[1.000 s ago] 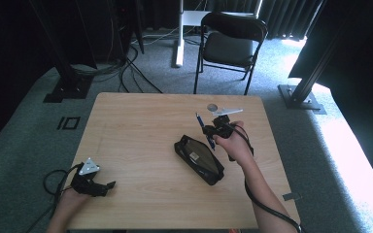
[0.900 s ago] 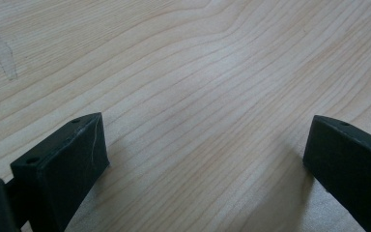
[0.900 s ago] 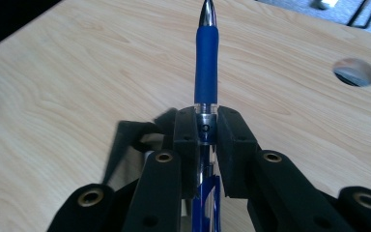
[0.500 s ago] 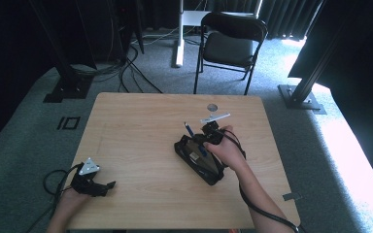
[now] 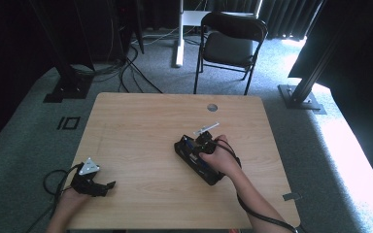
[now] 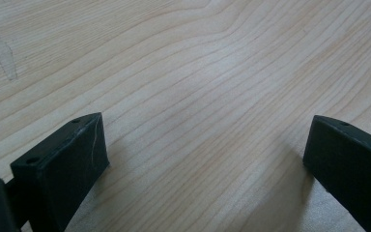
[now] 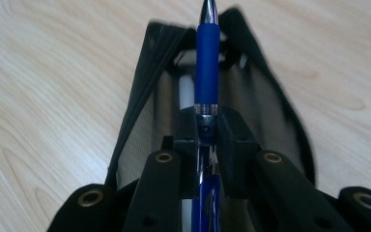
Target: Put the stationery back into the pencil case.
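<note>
High view: the person's right hand (image 5: 221, 158) is holding the right gripper (image 5: 200, 144) over a black mesh pouch (image 5: 197, 160) that is lying on the wooden table (image 5: 141, 131), right of the table's centre. The pouch is lying at a slant, its far end pointing up and to the left. The grey three-cornered plate (image 5: 207, 128) on top of this gripper is catching the light just beyond the hand. A cable (image 5: 252, 213) is trailing from the gripper along the forearm toward the near table edge.

Right gripper view: the two black jaws are clenching a blue pen (image 7: 206, 72) between them, gripping it just below its blue rubber sleeve. The pen is pointing away from the camera, with its metal tip at the top edge of the frame. The tip end is sitting over the open mouth of the mesh pouch (image 7: 280, 111); whether the tip is already inside cannot be told. A white stick-shaped item (image 7: 185, 89) is lying inside the pouch, just left of the pen.

Left gripper view: the jaws are standing wide apart with nothing between them, and bare wood grain (image 6: 198, 96) is showing in the gap.

High view: the left gripper (image 5: 93, 183) is resting at the near left corner of the table, well apart from the pouch, with the left hand (image 5: 70, 199) behind it. A black folding chair (image 5: 230, 41) is standing on the carpet beyond the far table edge.
</note>
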Available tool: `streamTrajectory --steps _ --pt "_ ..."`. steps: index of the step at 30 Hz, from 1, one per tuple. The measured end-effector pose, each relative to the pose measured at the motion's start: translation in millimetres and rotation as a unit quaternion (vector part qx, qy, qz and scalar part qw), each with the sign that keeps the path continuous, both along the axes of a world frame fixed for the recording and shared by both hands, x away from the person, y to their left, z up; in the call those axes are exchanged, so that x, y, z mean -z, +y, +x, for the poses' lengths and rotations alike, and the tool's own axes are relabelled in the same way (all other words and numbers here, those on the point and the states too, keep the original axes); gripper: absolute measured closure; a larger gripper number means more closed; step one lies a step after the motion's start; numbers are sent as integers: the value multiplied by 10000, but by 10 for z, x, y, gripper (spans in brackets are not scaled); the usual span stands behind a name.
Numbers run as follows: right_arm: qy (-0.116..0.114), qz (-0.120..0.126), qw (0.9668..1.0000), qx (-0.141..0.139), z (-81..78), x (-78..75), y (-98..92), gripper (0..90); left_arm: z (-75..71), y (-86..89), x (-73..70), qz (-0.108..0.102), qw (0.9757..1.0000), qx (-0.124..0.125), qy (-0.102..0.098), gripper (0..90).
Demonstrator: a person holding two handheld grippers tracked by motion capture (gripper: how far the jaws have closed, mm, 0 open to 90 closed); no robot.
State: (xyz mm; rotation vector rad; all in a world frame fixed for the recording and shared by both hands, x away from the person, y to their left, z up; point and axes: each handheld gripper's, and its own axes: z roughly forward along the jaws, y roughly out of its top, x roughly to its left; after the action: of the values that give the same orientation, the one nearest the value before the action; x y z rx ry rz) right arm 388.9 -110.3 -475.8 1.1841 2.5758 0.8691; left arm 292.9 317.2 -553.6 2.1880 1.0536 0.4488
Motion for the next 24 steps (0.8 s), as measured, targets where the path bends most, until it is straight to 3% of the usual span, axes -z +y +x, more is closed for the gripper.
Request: streamTrajectory --steps 14,19,24 --pt "416 -396 9983 -96 68 200 165 788 0 0 0 2 10000 1 0 21" --pt "421 -307 9985 -155 58 195 172 734 1 1 0 -3 10000 -20 -3 21" --pt "157 -51 9997 -180 22 78 80 684 2 1 1 -7 10000 -32 -5 21"
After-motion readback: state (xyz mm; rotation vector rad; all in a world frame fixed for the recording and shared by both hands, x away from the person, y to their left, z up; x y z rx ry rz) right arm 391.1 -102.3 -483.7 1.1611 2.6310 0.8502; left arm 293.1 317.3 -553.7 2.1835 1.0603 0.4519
